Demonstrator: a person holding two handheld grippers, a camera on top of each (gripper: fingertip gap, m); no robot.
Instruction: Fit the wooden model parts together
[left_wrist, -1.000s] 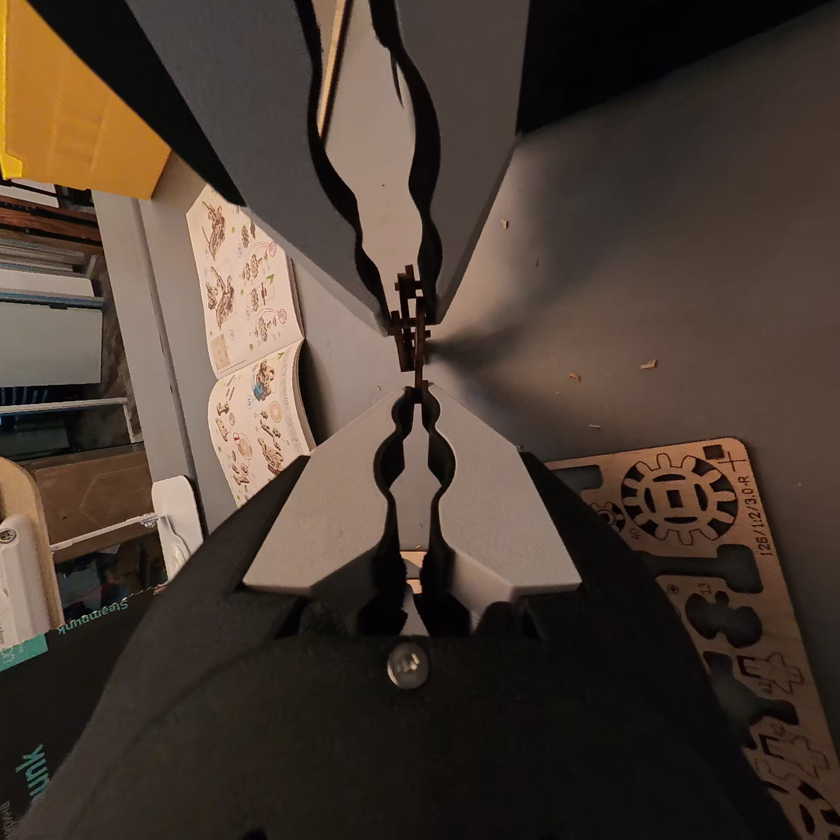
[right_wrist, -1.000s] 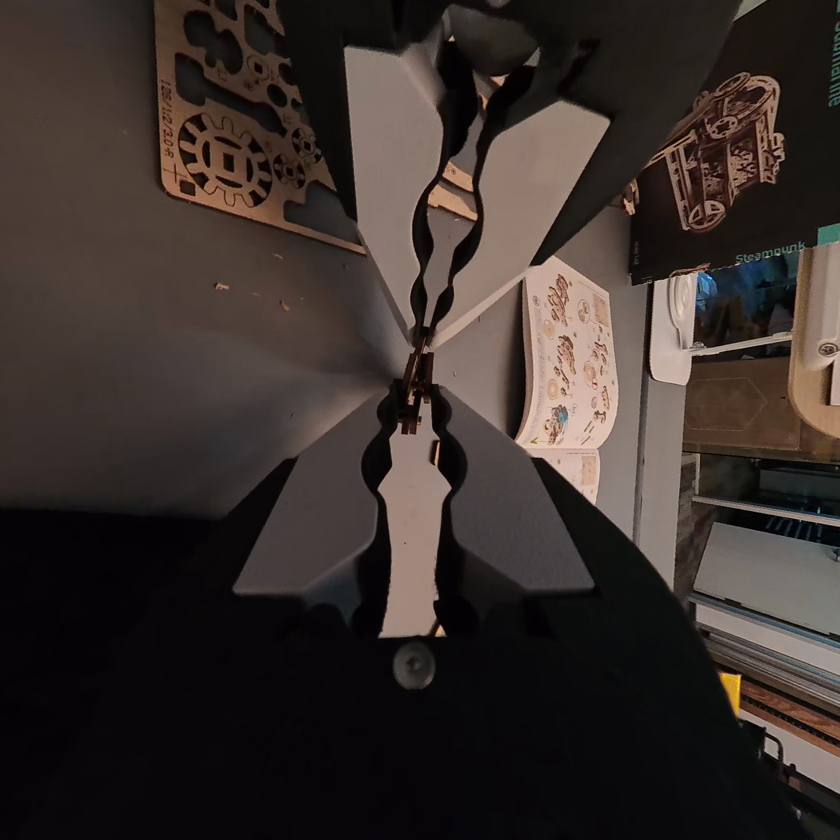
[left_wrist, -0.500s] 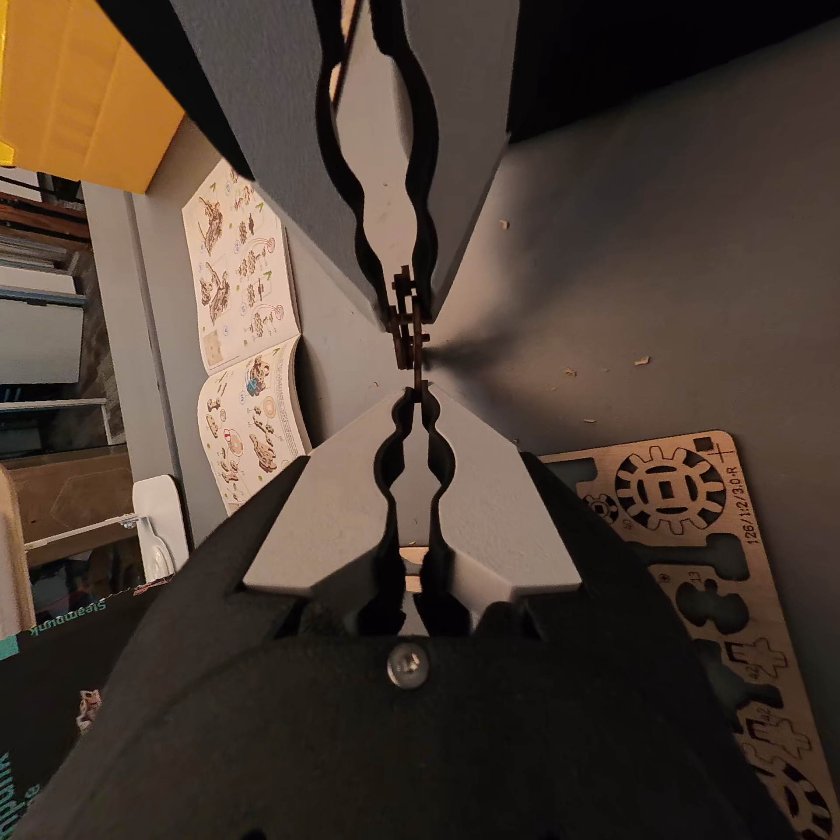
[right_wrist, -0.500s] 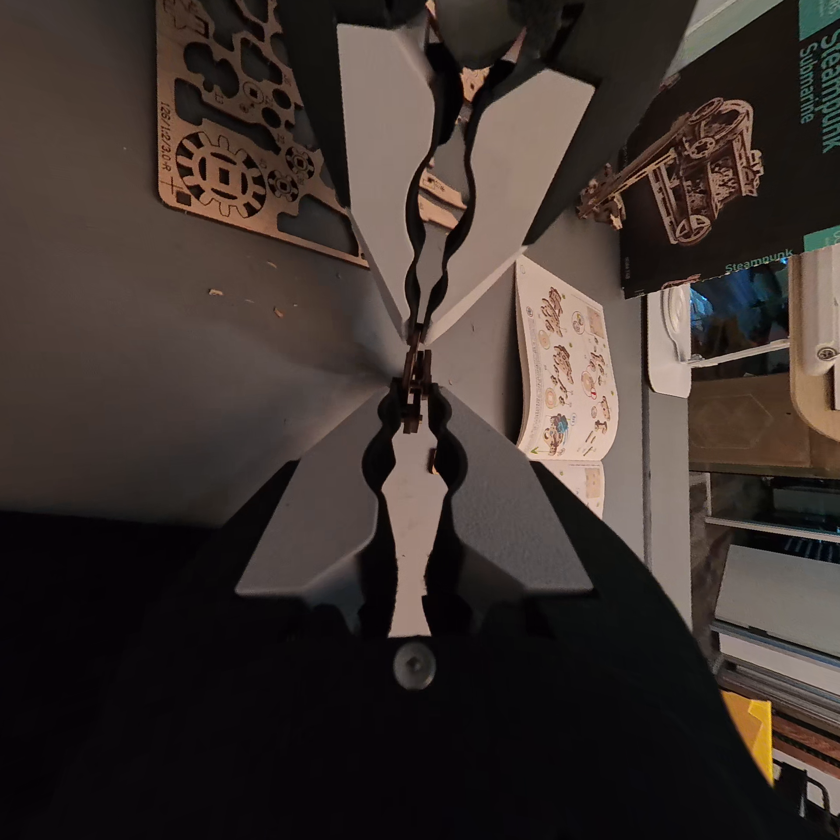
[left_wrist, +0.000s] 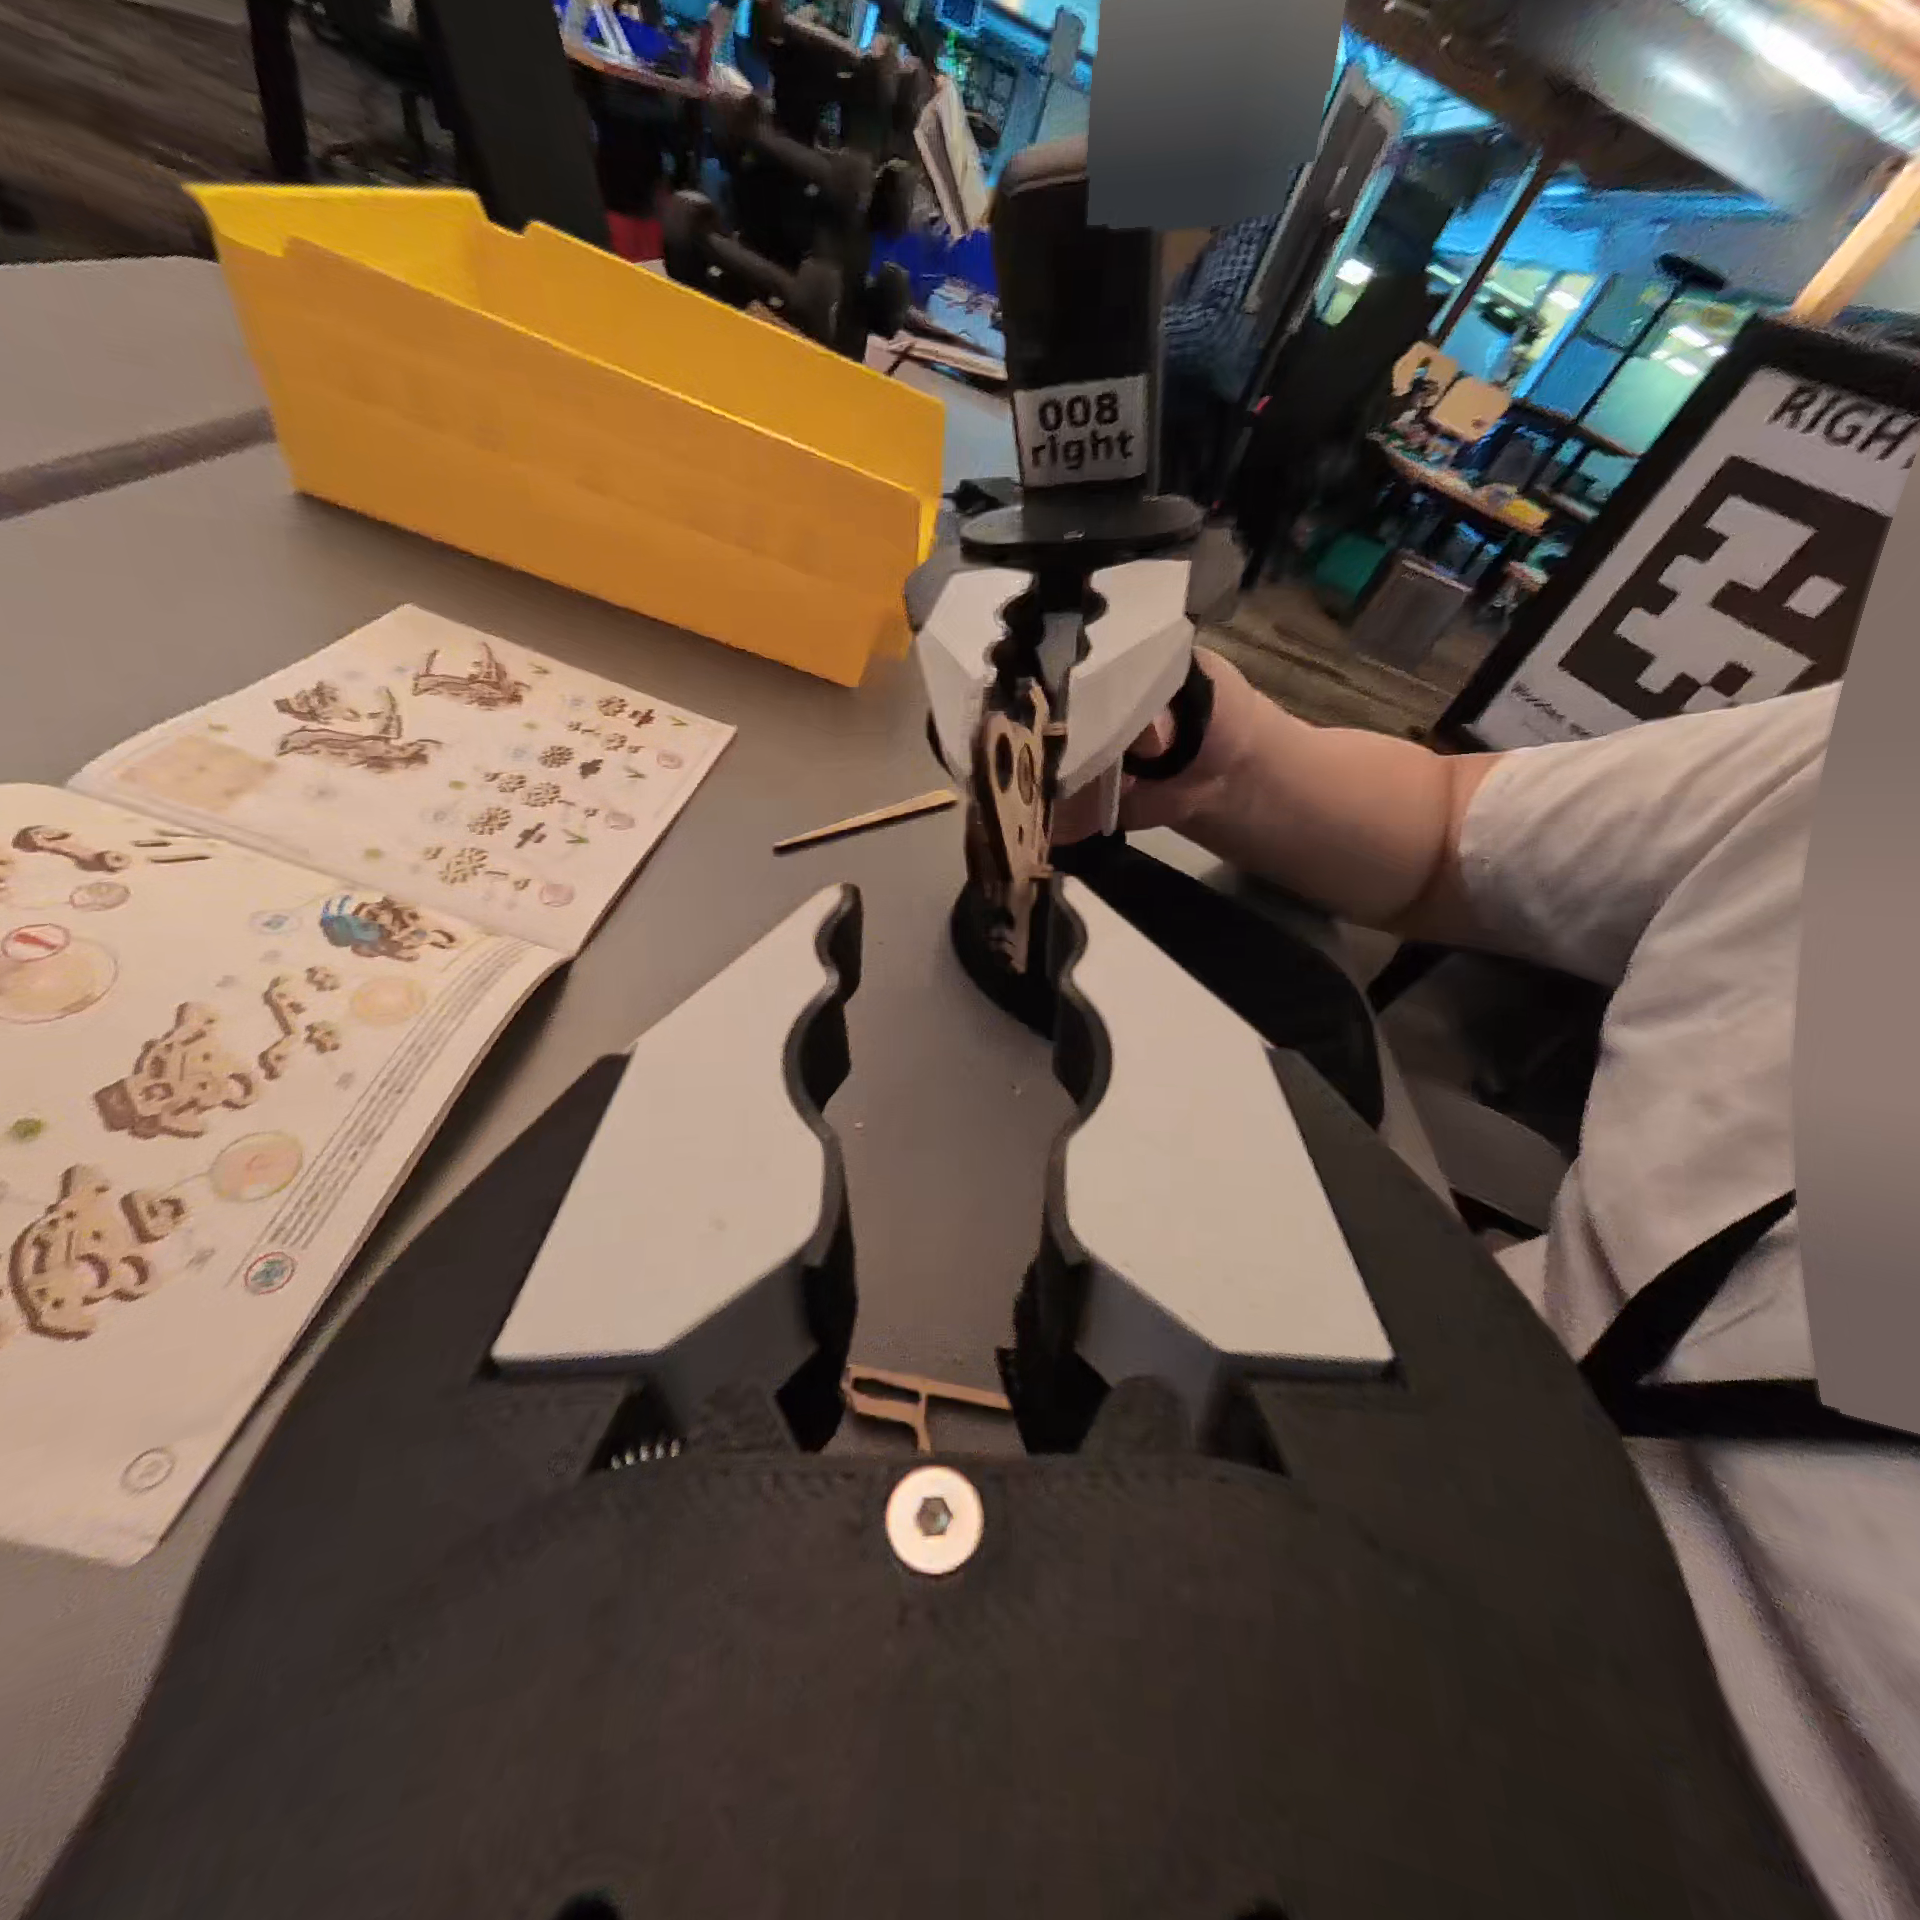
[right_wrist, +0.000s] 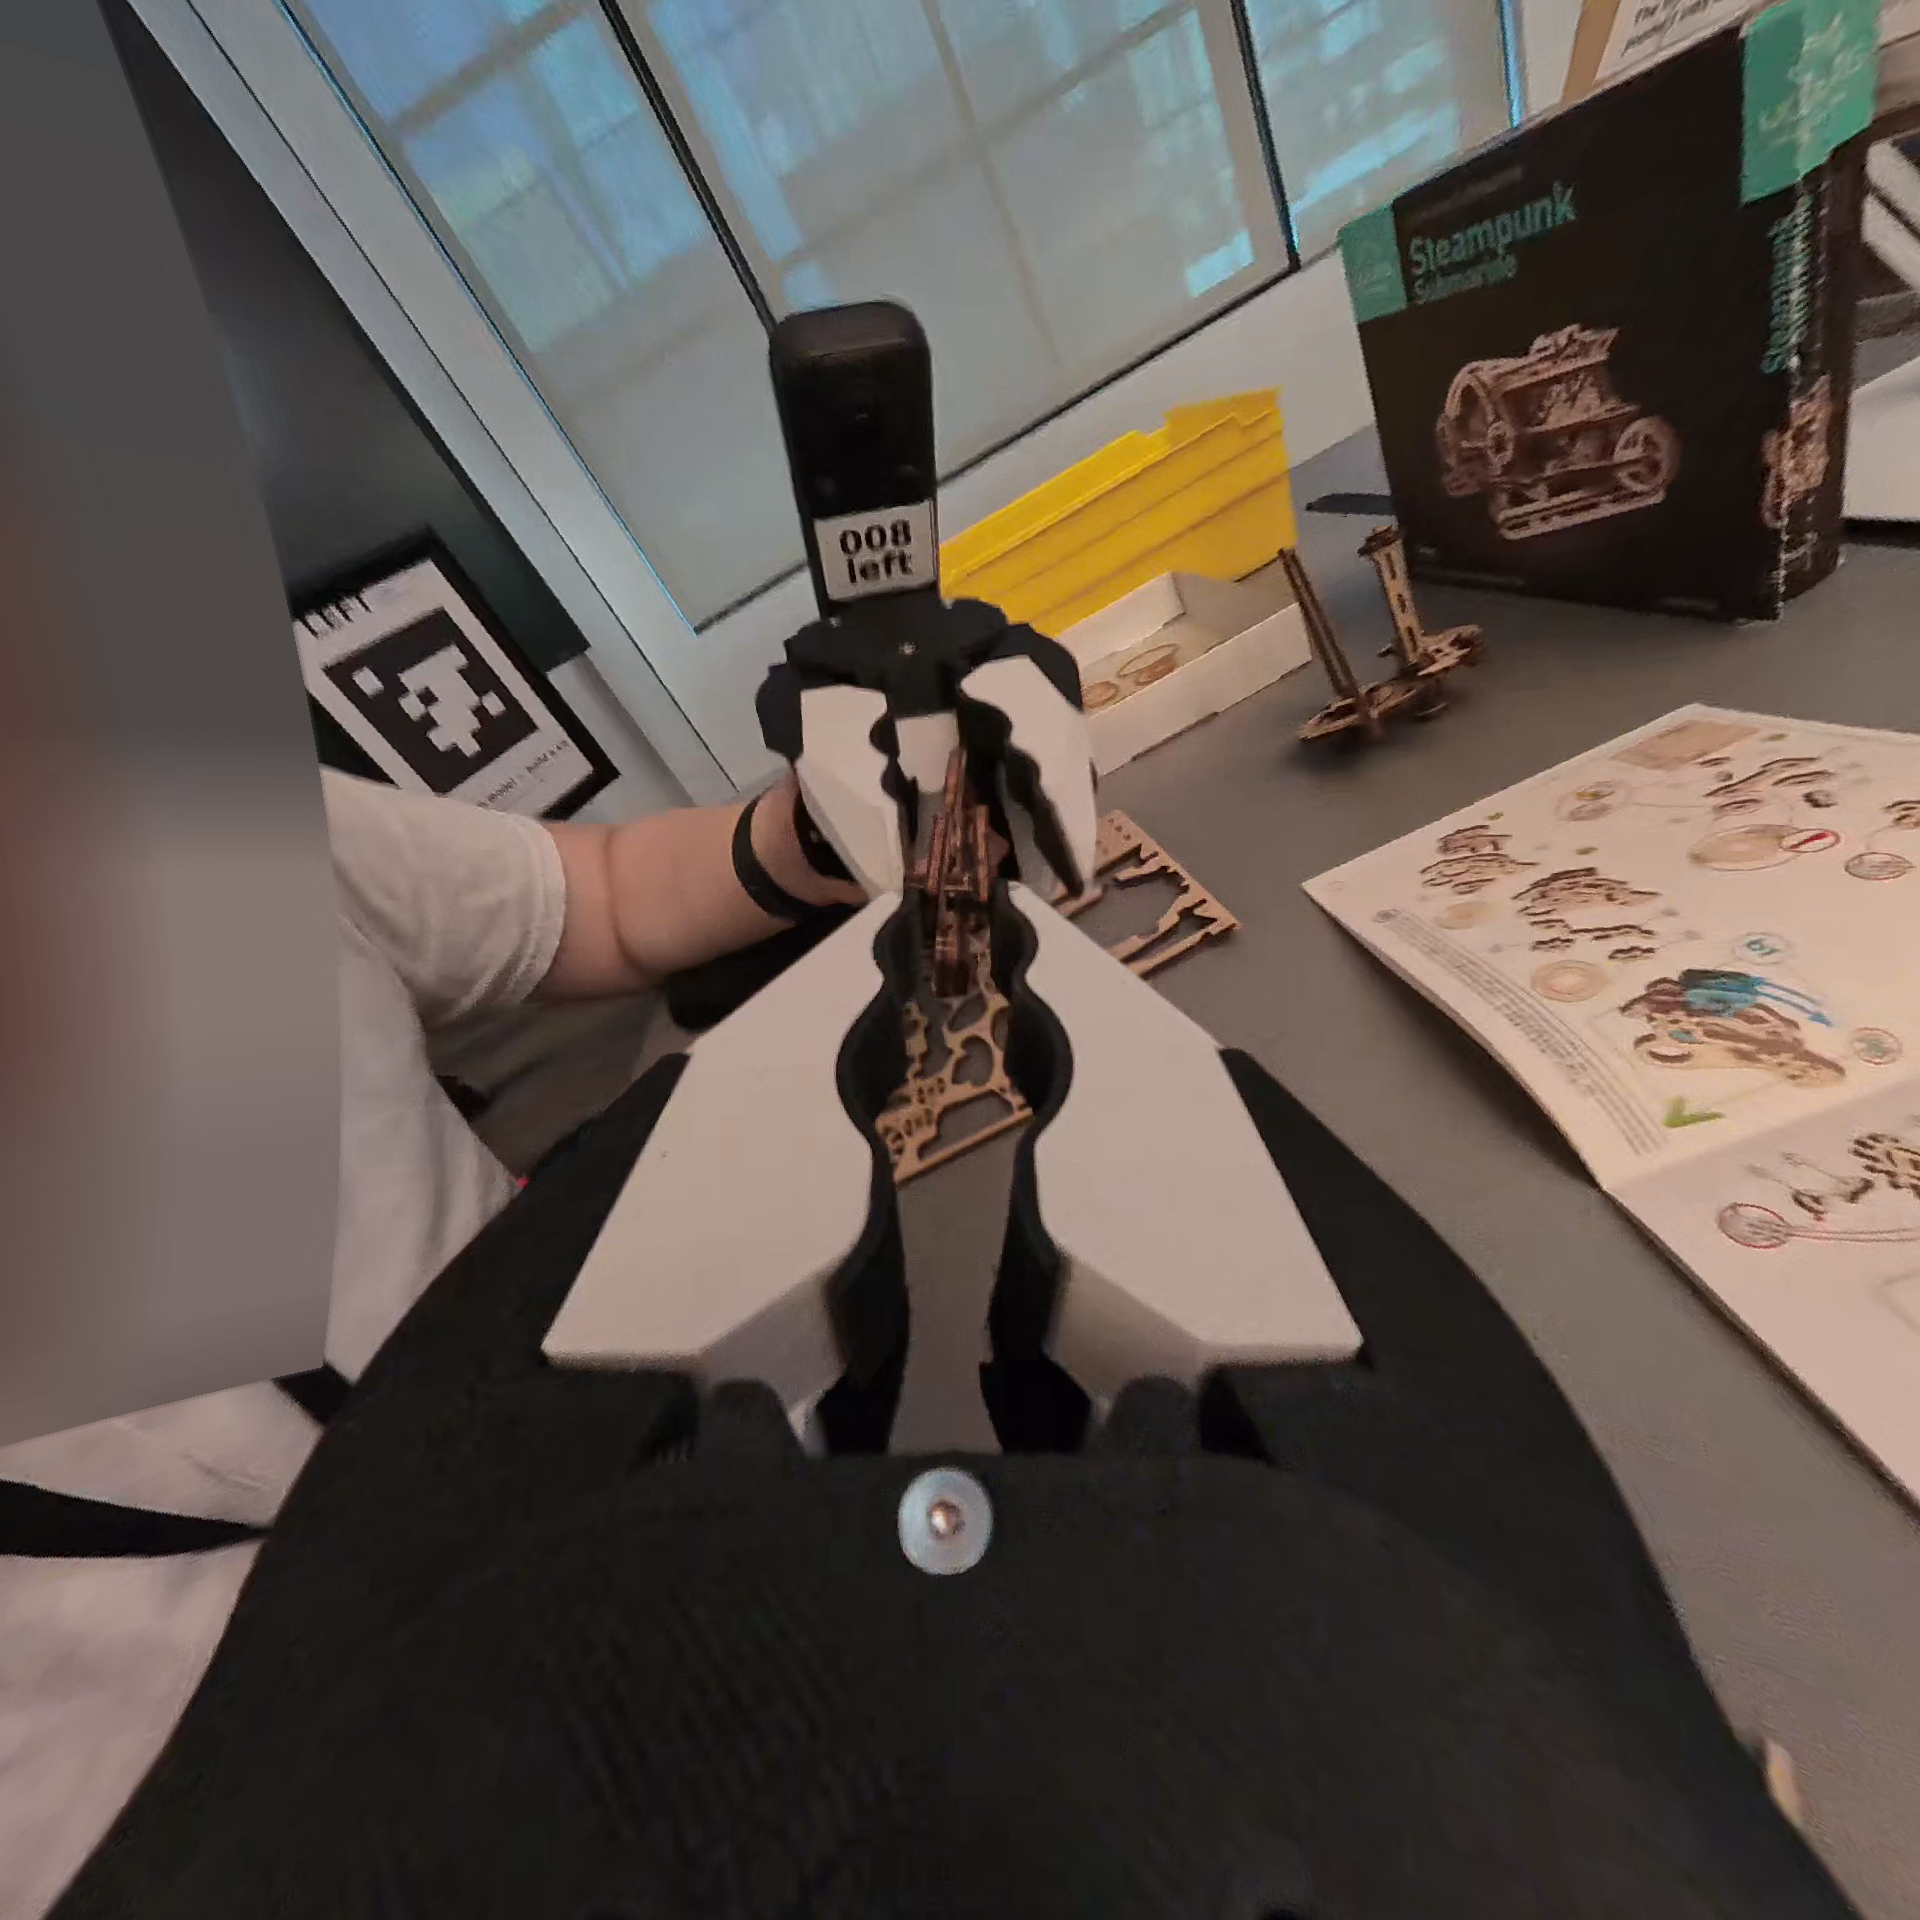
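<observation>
The wooden model assembly (left_wrist: 1006, 800) is a small flat brown stack of laser-cut parts. My right gripper (right_wrist: 948, 906) is shut on it (right_wrist: 943, 894). In the left wrist view the right gripper (left_wrist: 1044, 675) faces me and the assembly hangs down from its fingers. My left gripper (left_wrist: 954, 906) is open, and the assembly's lower end sits between its tips, close to the right finger (left_wrist: 1164, 1143). In the right wrist view the left gripper (right_wrist: 940, 800) stands opposite, fingers spread around the far end of the assembly.
An open instruction booklet (left_wrist: 312, 914) lies on the grey table (left_wrist: 125, 582), with a yellow bin (left_wrist: 582, 457) behind. A punched wooden sheet (right_wrist: 1153, 920), a half-built wooden model (right_wrist: 1382, 665), a black kit box (right_wrist: 1600, 395) and a thin stick (left_wrist: 862, 821) are nearby. A person's arm (left_wrist: 1340, 821) is close. My two grippers' fingertips are within a few centimetres of each other. The thin stick (left_wrist: 862, 821) is about 20 cm from both grippers' fingertips.
Both grippers were shut tip to tip on the parts, looking down at the table. Now both views are tilted up level, and my left gripper has opened and let go.
</observation>
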